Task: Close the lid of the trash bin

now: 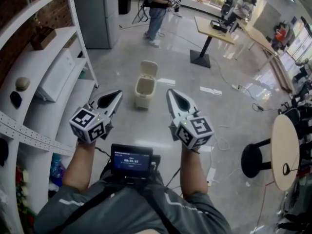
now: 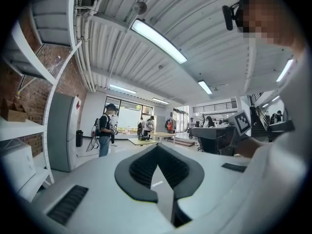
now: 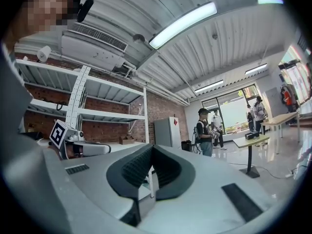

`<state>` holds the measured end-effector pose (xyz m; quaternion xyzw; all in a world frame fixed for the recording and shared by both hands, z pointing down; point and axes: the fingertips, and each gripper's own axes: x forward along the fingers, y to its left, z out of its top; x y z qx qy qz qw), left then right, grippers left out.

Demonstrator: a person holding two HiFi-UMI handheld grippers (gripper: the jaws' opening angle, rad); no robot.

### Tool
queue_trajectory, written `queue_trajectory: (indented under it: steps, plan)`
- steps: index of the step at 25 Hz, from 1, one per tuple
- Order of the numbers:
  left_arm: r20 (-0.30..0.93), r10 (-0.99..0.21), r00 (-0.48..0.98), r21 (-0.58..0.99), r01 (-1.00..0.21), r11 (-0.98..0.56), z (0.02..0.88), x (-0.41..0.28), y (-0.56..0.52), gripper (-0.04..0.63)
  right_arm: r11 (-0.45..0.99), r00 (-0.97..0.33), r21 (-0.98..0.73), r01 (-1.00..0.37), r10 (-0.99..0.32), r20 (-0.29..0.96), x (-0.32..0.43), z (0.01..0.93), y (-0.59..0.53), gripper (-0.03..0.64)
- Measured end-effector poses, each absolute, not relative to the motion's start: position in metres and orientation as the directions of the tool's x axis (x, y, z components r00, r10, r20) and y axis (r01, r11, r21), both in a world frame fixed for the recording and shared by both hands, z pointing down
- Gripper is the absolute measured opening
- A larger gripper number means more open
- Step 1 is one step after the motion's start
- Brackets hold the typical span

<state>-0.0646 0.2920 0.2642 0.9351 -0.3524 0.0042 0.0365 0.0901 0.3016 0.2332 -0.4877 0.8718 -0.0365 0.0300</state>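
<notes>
A small cream trash bin point(image 1: 145, 90) stands on the grey floor ahead of me, its flip lid point(image 1: 148, 68) raised upright at the back. Both grippers are held up at chest height, short of the bin and apart from it. My left gripper point(image 1: 118, 95) points toward the bin's left side and my right gripper point(image 1: 171, 93) toward its right. Each has its jaws together with nothing between them. The bin does not show in either gripper view; both look level across the room over the shut left gripper point(image 2: 157, 149) and right gripper point(image 3: 152, 149).
White shelving point(image 1: 53, 77) runs along my left and a grey cabinet point(image 1: 97, 13) stands behind it. A person point(image 1: 157, 9) stands beyond the bin near a pedestal table point(image 1: 212, 30). A round table point(image 1: 285, 150), a black stool point(image 1: 253, 160) and floor cables point(image 1: 222, 143) are at the right.
</notes>
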Motion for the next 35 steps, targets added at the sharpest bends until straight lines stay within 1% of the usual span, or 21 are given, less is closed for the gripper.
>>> queue_trajectory:
  steps: [4,8,12,20,27,35]
  plan:
    - [0.034,-0.659,0.752,0.073,-0.659,-0.748,0.265,-0.062,0.275,-0.008,0.529,-0.530,-0.092,-0.844,-0.848,-0.010,0.090,0.235,0.287,0.011]
    - [-0.008,-0.636,0.772,0.077,-0.633,-0.770,0.259,-0.057,0.254,-0.008,0.513,-0.516,-0.086,-0.854,-0.857,0.008,0.093,0.238,0.266,0.011]
    - [0.005,-0.629,0.777,0.043,-0.629,-0.777,0.260,-0.051,0.227,-0.008,0.478,-0.481,-0.085,-0.874,-0.877,0.016,0.100,0.237,0.241,0.011]
    - [0.000,-0.586,0.811,0.048,-0.585,-0.810,0.257,-0.054,0.157,-0.008,0.451,-0.453,-0.052,-0.891,-0.891,0.029,0.084,0.229,0.180,0.011]
    - [-0.003,-0.561,0.828,0.051,-0.560,-0.827,0.255,-0.071,0.099,-0.009,0.426,-0.428,-0.065,-0.903,-0.903,0.031,0.067,0.230,0.124,0.011]
    - [-0.010,-0.527,0.850,0.074,-0.525,-0.848,0.264,-0.099,0.037,-0.009,0.405,-0.407,-0.045,-0.913,-0.911,0.068,0.036,0.233,0.062,0.011]
